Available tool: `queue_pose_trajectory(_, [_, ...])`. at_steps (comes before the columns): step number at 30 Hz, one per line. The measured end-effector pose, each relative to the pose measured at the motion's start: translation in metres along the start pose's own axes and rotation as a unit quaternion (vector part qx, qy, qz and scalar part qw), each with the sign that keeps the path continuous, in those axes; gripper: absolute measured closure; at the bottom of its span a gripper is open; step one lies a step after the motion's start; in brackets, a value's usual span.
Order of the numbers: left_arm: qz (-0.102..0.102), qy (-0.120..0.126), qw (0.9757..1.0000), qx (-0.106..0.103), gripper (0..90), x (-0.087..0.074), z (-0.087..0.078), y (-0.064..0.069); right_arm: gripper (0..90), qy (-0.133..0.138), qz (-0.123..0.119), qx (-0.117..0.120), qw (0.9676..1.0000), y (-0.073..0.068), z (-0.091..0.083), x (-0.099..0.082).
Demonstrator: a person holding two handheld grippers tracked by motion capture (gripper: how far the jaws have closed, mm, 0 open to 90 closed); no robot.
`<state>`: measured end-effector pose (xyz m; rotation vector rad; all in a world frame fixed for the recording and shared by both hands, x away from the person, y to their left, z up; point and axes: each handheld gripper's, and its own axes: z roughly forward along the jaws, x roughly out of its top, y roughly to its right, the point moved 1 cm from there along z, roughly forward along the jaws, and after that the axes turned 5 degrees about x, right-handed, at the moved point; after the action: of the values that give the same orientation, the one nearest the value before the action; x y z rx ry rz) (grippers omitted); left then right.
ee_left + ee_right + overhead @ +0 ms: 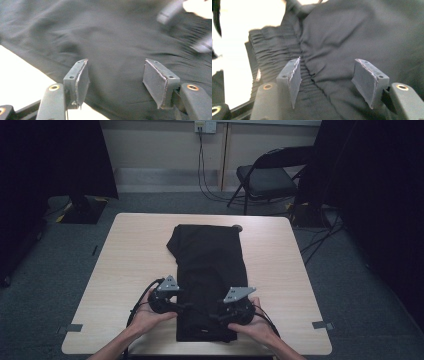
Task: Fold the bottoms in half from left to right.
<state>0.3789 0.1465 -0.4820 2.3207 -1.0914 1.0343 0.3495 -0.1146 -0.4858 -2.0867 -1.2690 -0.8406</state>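
A black garment (210, 265) lies folded in a long strip down the middle of the light wooden table (135, 250). My left gripper (187, 306) is at the cloth's near left edge, and my right gripper (212, 316) is over its near right part. The two point toward each other. In the left gripper view the left gripper (116, 61) is open, hovering over smooth black cloth (105, 32) with nothing between the pads. In the right gripper view the right gripper (328, 60) is open over the gathered elastic waistband (272, 47) and wrinkled cloth (362, 30).
A dark folding chair (267, 177) stands beyond the table's far right corner. Cables hang from a wall socket (205, 126). Dark drapes flank both sides. Bare tabletop lies left and right of the garment. The other gripper shows blurred (172, 10) in the left gripper view.
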Motion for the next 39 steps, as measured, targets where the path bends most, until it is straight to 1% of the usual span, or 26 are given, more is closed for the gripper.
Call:
queue_pose_trajectory(2, [-0.006, -0.003, 0.9999, 0.010, 37.7, 0.000, 0.004, -0.003, 39.4, -0.007, -0.019, -0.008, 0.9998, -0.007, 0.002, -0.008])
queue_pose_trajectory(4, [-0.009, 0.003, 0.9999, 0.011, 37.6, 0.002, 0.005, -0.004, 41.2, -0.011, -0.029, -0.009, 0.9995, -0.012, 0.003, -0.010])
queue_pose_trajectory(5, [-0.002, 0.004, 0.9999, 0.014, 37.7, 0.003, 0.006, -0.004, 45.5, -0.008, -0.045, -0.013, 0.9988, -0.014, 0.005, -0.012])
queue_pose_trajectory(6, [0.000, 0.004, 0.9998, 0.017, 39.4, 0.004, 0.007, -0.003, 48.1, -0.006, -0.040, -0.005, 0.9992, -0.015, 0.004, -0.013])
queue_pose_trajectory(9, [0.004, 0.005, 0.9998, 0.016, 41.5, 0.006, 0.010, -0.002, 48.2, -0.004, -0.027, -0.001, 0.9996, -0.014, 0.004, -0.013])
queue_pose_trajectory(10, [0.009, -0.001, 0.9998, 0.016, 43.6, 0.008, 0.013, 0.000, 47.7, -0.016, -0.015, 0.016, 0.9996, -0.013, 0.002, -0.009])
queue_pose_trajectory(11, [0.014, -0.003, 0.9998, 0.013, 45.5, 0.010, 0.013, 0.001, 46.6, -0.014, -0.015, 0.018, 0.9996, -0.013, 0.001, -0.008])
queue_pose_trajectory(12, [0.020, -0.011, 0.9997, 0.006, 51.0, 0.011, 0.014, 0.002, 42.8, -0.010, -0.019, 0.020, 0.9996, -0.013, 0.000, -0.006])
queue_pose_trajectory(13, [0.023, -0.024, 0.9994, -0.002, 55.2, 0.010, 0.017, 0.004, 40.5, -0.005, -0.015, 0.018, 0.9997, -0.009, -0.002, -0.003])
queue_pose_trajectory(15, [0.037, -0.059, 0.9976, 0.002, 55.3, 0.005, 0.024, 0.008, 41.9, 0.020, 0.009, 0.000, 0.9998, 0.005, -0.008, 0.002])
queue_pose_trajectory(16, [0.045, -0.044, 0.9980, 0.004, 54.0, 0.003, 0.025, 0.010, 42.2, 0.030, 0.016, -0.016, 0.9993, 0.013, -0.011, 0.004])
queue_pose_trajectory(18, [0.036, -0.045, 0.9983, 0.005, 53.5, 0.003, 0.025, 0.010, 42.4, 0.045, 0.044, -0.034, 0.9974, 0.033, -0.014, 0.008])
queue_pose_trajectory(19, [0.036, -0.045, 0.9983, 0.005, 52.9, 0.003, 0.025, 0.010, 42.4, 0.045, 0.044, -0.034, 0.9974, 0.033, -0.014, 0.008])
queue_pose_trajectory(20, [0.037, -0.044, 0.9983, 0.009, 52.7, 0.002, 0.024, 0.011, 42.3, 0.045, 0.054, -0.059, 0.9958, 0.050, -0.014, 0.010])
queue_pose_trajectory(21, [0.033, -0.041, 0.9986, 0.008, 52.3, 0.002, 0.024, 0.011, 42.2, 0.046, 0.053, -0.068, 0.9952, 0.055, -0.013, 0.010])
queue_pose_trajectory(22, [0.027, -0.041, 0.9988, 0.007, 51.1, 0.002, 0.024, 0.010, 41.3, 0.047, 0.065, -0.071, 0.9943, 0.062, -0.012, 0.011])
queue_pose_trajectory(24, [0.021, -0.041, 0.9989, 0.006, 48.9, 0.001, 0.024, 0.009, 38.9, 0.036, 0.070, -0.092, 0.9927, 0.074, -0.006, 0.013])
queue_pose_trajectory(26, [0.012, -0.043, 0.9990, 0.005, 48.1, 0.003, 0.024, 0.003, 34.6, 0.021, 0.088, -0.091, 0.9917, 0.086, 0.002, 0.015])
queue_pose_trajectory(27, [0.012, -0.043, 0.9990, 0.005, 50.8, 0.003, 0.024, 0.003, 34.6, 0.019, 0.086, -0.100, 0.9911, 0.090, 0.006, 0.016])
queue_pose_trajectory(29, [0.027, -0.055, 0.9981, -0.005, 51.4, 0.004, 0.023, 0.001, 33.4, 0.011, 0.084, -0.110, 0.9903, 0.094, 0.013, 0.016])
queue_pose_trajectory(31, [0.025, -0.053, 0.9983, -0.001, 51.3, 0.003, 0.022, 0.003, 31.2, 0.004, 0.085, -0.113, 0.9899, 0.096, 0.020, 0.012])
queue_pose_trajectory(33, [0.028, -0.055, 0.9981, -0.002, 50.8, 0.001, 0.020, 0.006, 30.2, 0.003, 0.072, -0.121, 0.9901, 0.093, 0.022, 0.011])
queue_pose_trajectory(35, [0.019, -0.060, 0.9979, -0.017, 50.8, 0.001, 0.018, 0.007, 30.1, 0.002, 0.060, -0.126, 0.9902, 0.089, 0.023, 0.009])
queue_pose_trajectory(37, [0.016, -0.068, 0.9968, -0.039, 55.4, 0.003, 0.016, 0.004, 30.1, 0.004, 0.051, -0.121, 0.9913, 0.084, 0.023, 0.008])
queue_pose_trajectory(38, [0.011, -0.062, 0.9971, -0.042, 55.6, 0.006, 0.015, 0.002, 30.1, 0.001, 0.047, -0.113, 0.9925, 0.082, 0.022, 0.007])
queue_pose_trajectory(39, [-0.002, -0.049, 0.9979, -0.041, 54.0, 0.008, 0.014, -0.001, 30.1, -0.001, 0.041, -0.105, 0.9937, 0.079, 0.022, 0.006])
